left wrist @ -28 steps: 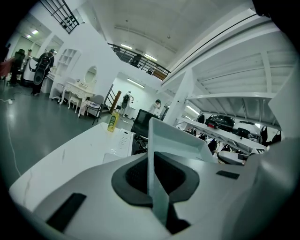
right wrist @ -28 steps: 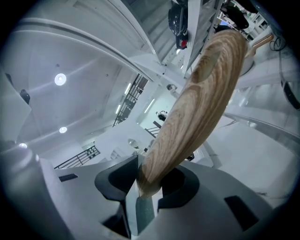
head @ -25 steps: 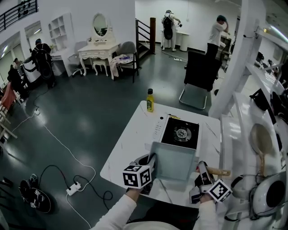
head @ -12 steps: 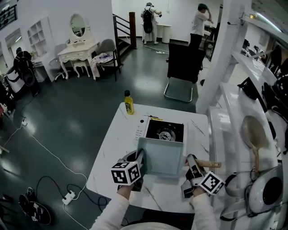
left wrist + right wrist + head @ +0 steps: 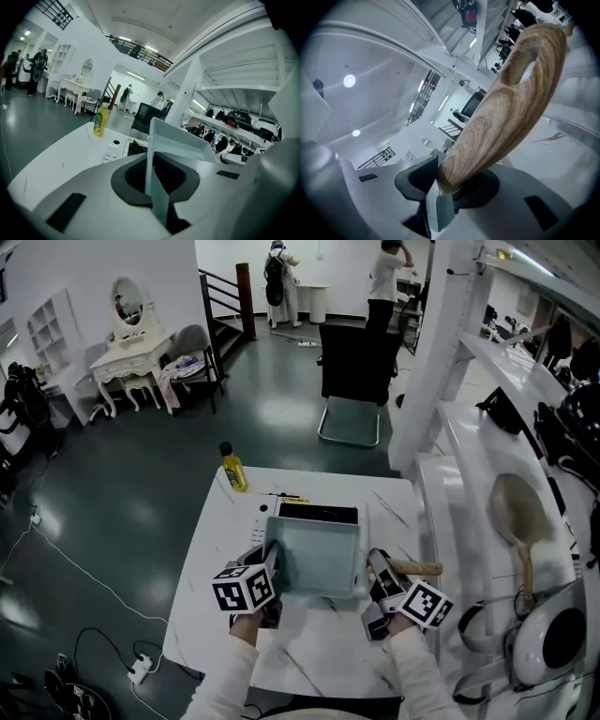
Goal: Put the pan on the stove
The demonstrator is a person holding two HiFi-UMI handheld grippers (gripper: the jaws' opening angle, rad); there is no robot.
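A square grey-blue pan (image 5: 314, 554) hangs over the table between my two grippers. It covers most of the black portable stove (image 5: 317, 514), of which only the far edge shows. My left gripper (image 5: 272, 570) is shut on the pan's thin left wall (image 5: 171, 136), which stands upright between the jaws of my left gripper (image 5: 157, 187). The right gripper (image 5: 377, 575) is shut on the pan's wooden handle (image 5: 418, 568). In the right gripper view the handle (image 5: 511, 93) rises from between the jaws of the right gripper (image 5: 445, 187).
A yellow oil bottle (image 5: 232, 468) stands at the far left corner of the white table (image 5: 211, 559). White shelving (image 5: 487, 474) with a wooden spoon (image 5: 517, 512) runs along the right. A black chair (image 5: 352, 381) stands beyond the table. People stand far off.
The pan, held in both grippers, has moved forward over the stove, which showed its burner before and is now nearly hidden. The view has also shifted.
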